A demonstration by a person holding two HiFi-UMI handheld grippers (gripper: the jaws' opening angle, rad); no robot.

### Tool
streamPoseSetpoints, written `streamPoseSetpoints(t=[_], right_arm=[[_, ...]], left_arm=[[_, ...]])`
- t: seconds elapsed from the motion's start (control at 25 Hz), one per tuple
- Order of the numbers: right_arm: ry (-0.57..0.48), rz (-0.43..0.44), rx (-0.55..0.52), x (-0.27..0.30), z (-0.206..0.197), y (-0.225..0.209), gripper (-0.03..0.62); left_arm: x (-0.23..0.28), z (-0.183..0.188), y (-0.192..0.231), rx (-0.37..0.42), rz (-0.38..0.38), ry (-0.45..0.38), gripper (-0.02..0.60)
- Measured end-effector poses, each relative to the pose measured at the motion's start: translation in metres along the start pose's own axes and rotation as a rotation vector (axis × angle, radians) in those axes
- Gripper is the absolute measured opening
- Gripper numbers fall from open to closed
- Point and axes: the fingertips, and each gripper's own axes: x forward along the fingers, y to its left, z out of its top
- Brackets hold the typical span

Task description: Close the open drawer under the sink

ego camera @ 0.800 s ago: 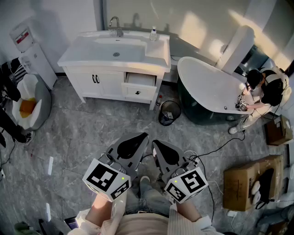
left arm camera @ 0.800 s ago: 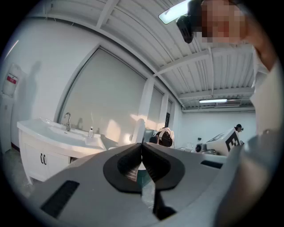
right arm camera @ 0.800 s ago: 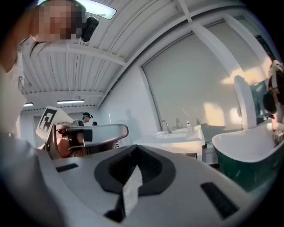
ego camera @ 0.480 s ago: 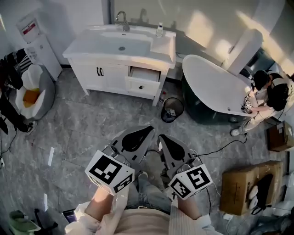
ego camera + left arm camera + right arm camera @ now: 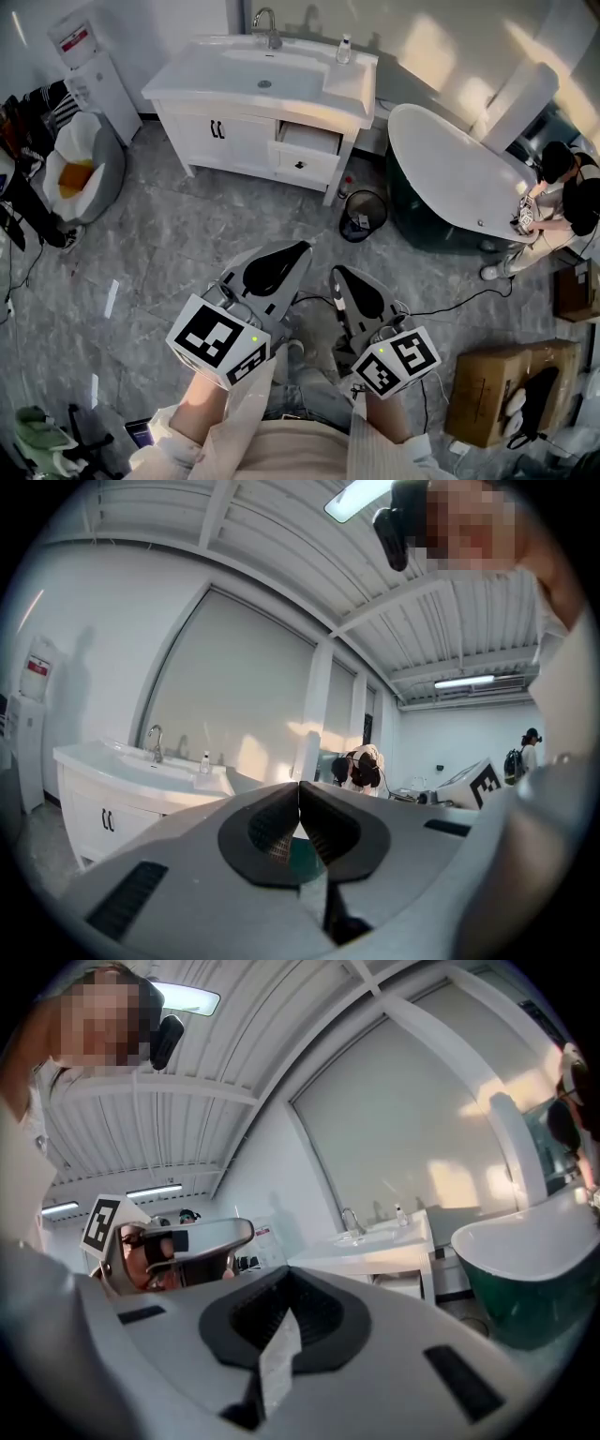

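Observation:
The white sink cabinet (image 5: 234, 141) stands at the top of the head view, and its right-hand drawer (image 5: 309, 141) is pulled out a little, showing an open top. My left gripper (image 5: 302, 248) and right gripper (image 5: 336, 272) hang side by side low in that view, far from the cabinet over the grey floor, both shut with nothing in them. In the left gripper view the jaws (image 5: 299, 785) meet, and the cabinet (image 5: 103, 803) lies at the left. The right gripper (image 5: 286, 1271) looks past its shut jaws toward the cabinet (image 5: 380, 1252).
A dark-sided bathtub (image 5: 450, 187) stands right of the cabinet, with a round waste bin (image 5: 363, 214) between them. A person (image 5: 562, 202) crouches by the tub. A water dispenser (image 5: 94, 80) and a grey beanbag (image 5: 80, 169) sit left. Cardboard boxes (image 5: 487, 394) and cables (image 5: 450, 300) lie right.
The head view has shifted, so the cabinet and tub now sit further right and higher in the picture. Both grippers stay shut and close together.

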Motion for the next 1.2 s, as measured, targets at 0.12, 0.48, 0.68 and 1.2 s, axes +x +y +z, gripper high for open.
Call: streamPoseSetpoints(t=[0.12,0.48,0.68,1.2], right_arm=[[0.019,0.018,0.016,0.013,-0.006,-0.004,0.009],[0.047,0.028,0.012,0.080,0.005,-0.031,0.009],[0.058,0.019,0.010,0.138,0.015,-0.051,0.009],[0.032,-0.068,0.022,0.251,0.038,-0.095,0.009]], left_arm=[[0.002,-0.003,0.014,-0.008,0.023,0.001,0.015],[0.046,0.009,0.075,-0.025,0.017,-0.014,0.015],[0.079,0.019,0.126,-0.020,-0.002,-0.004,0.015],[0.133,0.043,0.241,-0.007,-0.051,0.021,0.015]])
